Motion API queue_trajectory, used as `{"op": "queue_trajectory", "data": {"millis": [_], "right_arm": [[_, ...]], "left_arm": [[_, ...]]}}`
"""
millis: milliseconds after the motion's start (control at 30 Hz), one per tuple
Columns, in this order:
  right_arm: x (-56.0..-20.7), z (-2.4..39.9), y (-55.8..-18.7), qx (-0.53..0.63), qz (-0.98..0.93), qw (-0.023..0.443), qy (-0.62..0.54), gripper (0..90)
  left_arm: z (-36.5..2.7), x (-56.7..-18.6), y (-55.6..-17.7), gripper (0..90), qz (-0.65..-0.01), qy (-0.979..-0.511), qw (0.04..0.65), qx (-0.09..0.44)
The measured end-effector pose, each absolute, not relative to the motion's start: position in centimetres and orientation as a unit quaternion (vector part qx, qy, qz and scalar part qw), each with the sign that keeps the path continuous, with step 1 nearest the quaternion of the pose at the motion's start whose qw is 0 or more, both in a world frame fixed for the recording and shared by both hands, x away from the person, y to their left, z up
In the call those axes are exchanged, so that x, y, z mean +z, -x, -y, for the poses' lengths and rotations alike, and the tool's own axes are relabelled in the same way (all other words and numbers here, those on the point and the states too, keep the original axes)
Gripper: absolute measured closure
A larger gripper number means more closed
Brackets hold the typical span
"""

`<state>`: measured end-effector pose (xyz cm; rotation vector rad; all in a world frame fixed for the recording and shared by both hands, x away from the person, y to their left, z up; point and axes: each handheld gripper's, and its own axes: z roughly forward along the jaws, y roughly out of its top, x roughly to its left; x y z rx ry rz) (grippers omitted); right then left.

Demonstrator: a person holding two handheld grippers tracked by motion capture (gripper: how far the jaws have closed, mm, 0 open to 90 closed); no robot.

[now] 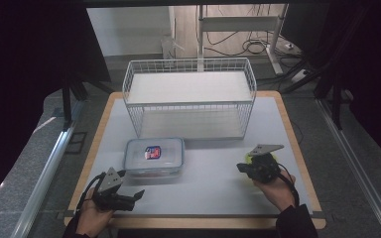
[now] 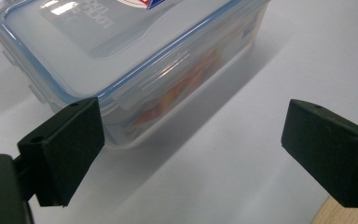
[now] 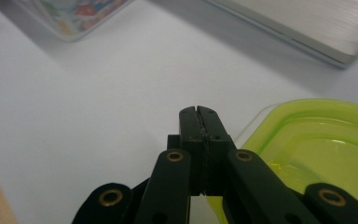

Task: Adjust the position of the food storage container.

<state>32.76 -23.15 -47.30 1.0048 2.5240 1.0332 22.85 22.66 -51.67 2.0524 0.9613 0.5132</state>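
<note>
My left gripper [image 1: 129, 197] sits low at the near left of the tabletop [image 1: 218, 183], held in a hand [image 1: 92, 218] coming up from the bottom edge. Fingers [image 2: 67, 149] are spread wide with nothing between them. In the left gripper view I'm looking straight at the clear lidded food container [image 2: 135, 65], blue seal round its lid; one corner sits just past my left finger pad, and I can't tell whether it touches. There's something orange and red inside, too blurred to name. From the high view that container [image 1: 155, 157] lies left of centre, just in front of the white wire basket [image 1: 189, 94], which stands at the back of the tabletop.

Over to my right gripper [image 1: 242, 168], at the near right, hand [image 1: 277, 191] wrapped round its body. In the right gripper view its fingers [image 3: 199, 123] are pressed flat together, pad against pad, nothing caught between them. Right beside them lies a translucent lime-green lid [image 3: 321, 144], flat on the white surface; the fingertips sit at its rim, and whether they touch it I can't tell. In the high view a sliver of that green [image 1: 248, 158] peeks out from behind the gripper. The clear container and the green lid are well apart, one to each side.
</note>
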Motion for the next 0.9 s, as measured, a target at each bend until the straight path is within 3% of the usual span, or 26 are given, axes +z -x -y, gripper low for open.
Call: {"op": "queue_trajectory", "data": {"millis": [433,600,700,733,767,900], "right_arm": [[-46.8,24.4,-33.0,0.372,-0.848,0.139,-0.352,88.6],[-46.7,23.9,-32.7,0.383,-0.845,0.138,-0.346,87.8],[-46.7,23.5,-32.5,0.388,-0.845,0.137,-0.342,87.9],[-46.6,23.1,-32.4,0.391,-0.846,0.133,-0.338,87.5],[-46.6,23.1,-32.4,0.391,-0.846,0.133,-0.338,87.5],[-46.5,22.6,-32.1,0.396,-0.844,0.132,-0.336,87.7]], "left_arm": [[-23.1,-51.7,-23.1,2.7,-0.392,-0.819,0.367,0.200],[-24.8,-51.4,-23.4,7.1,-0.422,-0.798,0.376,0.210],[-26.3,-51.3,-23.8,16.6,-0.443,-0.779,0.390,0.210],[-26.8,-51.2,-24.0,24.6,-0.447,-0.776,0.392,0.213],[-27.0,-51.2,-24.1,24.6,-0.450,-0.773,0.391,0.217],[-28.3,-51.1,-25.0,44.4,-0.471,-0.759,0.390,0.225]]}}
